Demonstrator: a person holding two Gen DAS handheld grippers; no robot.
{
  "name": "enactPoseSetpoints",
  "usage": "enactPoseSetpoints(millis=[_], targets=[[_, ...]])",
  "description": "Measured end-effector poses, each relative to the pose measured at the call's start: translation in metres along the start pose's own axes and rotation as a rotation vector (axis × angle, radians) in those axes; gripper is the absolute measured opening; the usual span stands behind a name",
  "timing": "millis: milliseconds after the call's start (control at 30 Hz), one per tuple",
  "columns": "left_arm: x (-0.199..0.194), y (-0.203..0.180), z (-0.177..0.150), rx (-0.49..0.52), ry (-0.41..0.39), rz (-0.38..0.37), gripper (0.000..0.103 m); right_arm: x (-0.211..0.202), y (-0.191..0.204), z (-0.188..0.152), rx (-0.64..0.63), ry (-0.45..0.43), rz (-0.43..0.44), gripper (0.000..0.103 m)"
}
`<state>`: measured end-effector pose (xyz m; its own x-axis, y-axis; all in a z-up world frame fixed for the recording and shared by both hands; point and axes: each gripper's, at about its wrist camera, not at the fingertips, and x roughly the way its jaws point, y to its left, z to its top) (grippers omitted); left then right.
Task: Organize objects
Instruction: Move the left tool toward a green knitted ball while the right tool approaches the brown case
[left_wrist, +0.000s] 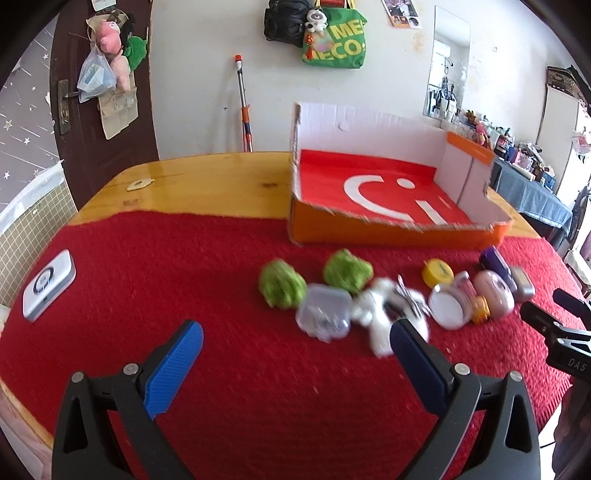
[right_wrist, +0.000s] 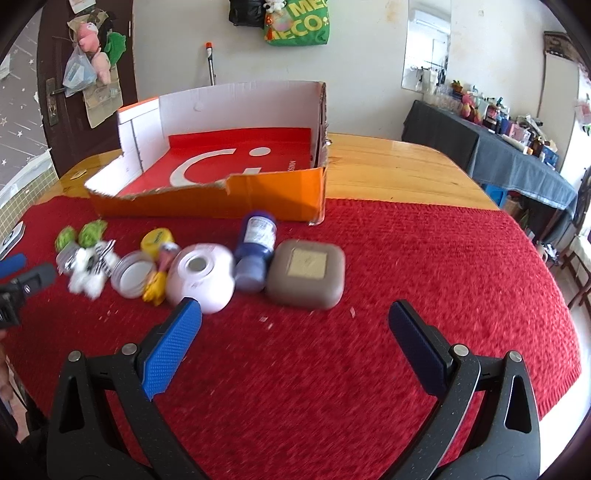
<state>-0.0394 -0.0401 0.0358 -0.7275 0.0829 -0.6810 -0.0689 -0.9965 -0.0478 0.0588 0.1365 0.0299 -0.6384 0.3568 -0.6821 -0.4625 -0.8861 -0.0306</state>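
An open orange cardboard box (left_wrist: 388, 230) with a red floor stands at the back of the red cloth; it also shows in the right wrist view (right_wrist: 258, 199). In front of it lies a row of small things: two green fuzzy balls (left_wrist: 282, 282), a clear plastic case (left_wrist: 325, 312), a white plush toy (left_wrist: 384, 314), a yellow tape measure (left_wrist: 437, 272), a round white jar (right_wrist: 201, 277), a blue bottle (right_wrist: 256, 254) and a square grey case (right_wrist: 306, 273). My left gripper (left_wrist: 295, 339) is open and empty just short of the clear case. My right gripper (right_wrist: 295, 321) is open and empty before the grey case.
A white flat device (left_wrist: 48, 284) lies at the cloth's left edge. The wooden table (left_wrist: 207, 181) extends beyond the cloth. The other gripper (left_wrist: 554, 317) shows at the right edge of the left wrist view. A wall and a cluttered side table (right_wrist: 517, 155) stand behind.
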Motion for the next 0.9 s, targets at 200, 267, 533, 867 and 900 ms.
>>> enactPoseSetpoints(millis=[200, 267, 533, 867, 900], targets=[[0.011, 0.016, 0.021, 0.007, 0.022, -0.004, 0.103, 0.012, -0.016, 0.01, 0.022, 0.051, -0.008, 0.103], [0.016, 0.02, 0.026, 0.012, 0.034, -0.007, 0.103, 0.018, -0.021, 0.011, 0.026, 0.074, -0.014, 0.103], [0.033, 0.03, 0.031, 0.034, 0.085, -0.007, 0.1, 0.033, -0.022, 0.012, 0.022, 0.131, -0.02, 0.103], [0.044, 0.043, 0.034, 0.052, 0.118, 0.012, 0.096, 0.039, -0.021, 0.014, 0.026, 0.156, -0.019, 0.103], [0.044, 0.043, 0.034, 0.056, 0.117, 0.012, 0.096, 0.039, -0.021, 0.014, 0.031, 0.157, -0.016, 0.103]])
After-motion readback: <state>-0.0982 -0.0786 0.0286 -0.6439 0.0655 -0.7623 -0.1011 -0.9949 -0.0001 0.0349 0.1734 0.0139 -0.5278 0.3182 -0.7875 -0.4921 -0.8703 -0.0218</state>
